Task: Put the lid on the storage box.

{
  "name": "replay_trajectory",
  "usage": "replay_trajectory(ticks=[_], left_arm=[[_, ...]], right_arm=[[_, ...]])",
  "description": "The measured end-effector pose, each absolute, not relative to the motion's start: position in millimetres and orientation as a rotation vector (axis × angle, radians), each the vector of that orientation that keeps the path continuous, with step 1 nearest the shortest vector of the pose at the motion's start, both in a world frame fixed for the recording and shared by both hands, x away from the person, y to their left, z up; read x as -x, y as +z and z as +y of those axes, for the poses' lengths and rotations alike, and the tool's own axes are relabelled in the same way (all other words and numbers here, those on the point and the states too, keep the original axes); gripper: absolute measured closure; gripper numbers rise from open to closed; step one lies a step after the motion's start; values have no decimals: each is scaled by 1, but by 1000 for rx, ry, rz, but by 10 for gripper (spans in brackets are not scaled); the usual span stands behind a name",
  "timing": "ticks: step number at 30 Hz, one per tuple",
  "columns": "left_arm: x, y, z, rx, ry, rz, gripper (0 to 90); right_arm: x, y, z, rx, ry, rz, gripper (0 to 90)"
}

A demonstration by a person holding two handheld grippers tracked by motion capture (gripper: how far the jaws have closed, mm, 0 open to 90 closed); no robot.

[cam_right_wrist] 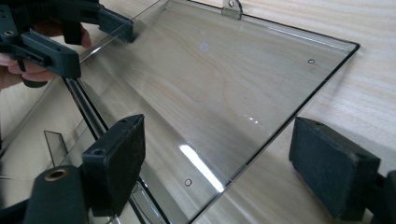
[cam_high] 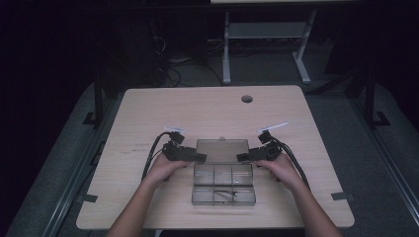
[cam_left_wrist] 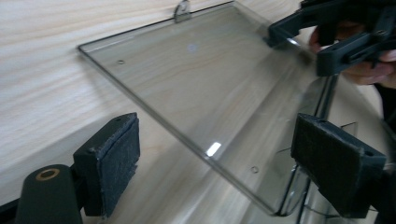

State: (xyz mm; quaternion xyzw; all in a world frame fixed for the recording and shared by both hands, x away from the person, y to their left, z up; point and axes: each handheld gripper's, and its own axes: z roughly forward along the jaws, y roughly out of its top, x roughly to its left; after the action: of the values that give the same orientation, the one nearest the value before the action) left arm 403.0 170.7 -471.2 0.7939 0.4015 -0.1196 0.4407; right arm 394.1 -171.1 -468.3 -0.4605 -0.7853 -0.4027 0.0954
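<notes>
Both of my grippers sit at the lid's side edges, the left gripper [cam_high: 197, 157] at one side and the right gripper [cam_high: 240, 157] opposite. On each, the jaws stand apart and press on nothing; in the left gripper view my left gripper [cam_left_wrist: 224, 158] has the clear lid [cam_left_wrist: 205, 88] running between its pads, its edge untouched. My right gripper [cam_right_wrist: 238, 158] straddles the lid's [cam_right_wrist: 219, 79] other side edge the same way. Just beyond my jaw tips the lid lies open flat on the wooden table [cam_high: 148, 113], its latch tab [cam_right_wrist: 232, 8] at the far edge. Nearer me lies the box's divided tray [cam_high: 223, 190].
</notes>
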Motion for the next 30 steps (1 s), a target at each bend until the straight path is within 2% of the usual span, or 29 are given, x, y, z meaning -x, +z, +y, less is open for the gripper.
replay_trajectory(ticks=[6,9,14,23,30], left_arm=[[-404,-473,168,-1943,-333,991,159],[-404,-476,165,-1919,-382,981,194],[-404,-476,164,-1927,-379,966,197],[-403,-471,165,-1952,-322,943,240],[-402,-465,167,-1944,-277,924,281]], right_arm=[[-394,-469,-168,1351,-1200,-2317,189],[-395,-470,-166,1341,-1213,-2301,201],[-395,-471,-163,1321,-1222,-2300,202],[-394,-468,-163,1302,-1241,-2334,223],[-392,-464,-164,1302,-1284,-2374,285]])
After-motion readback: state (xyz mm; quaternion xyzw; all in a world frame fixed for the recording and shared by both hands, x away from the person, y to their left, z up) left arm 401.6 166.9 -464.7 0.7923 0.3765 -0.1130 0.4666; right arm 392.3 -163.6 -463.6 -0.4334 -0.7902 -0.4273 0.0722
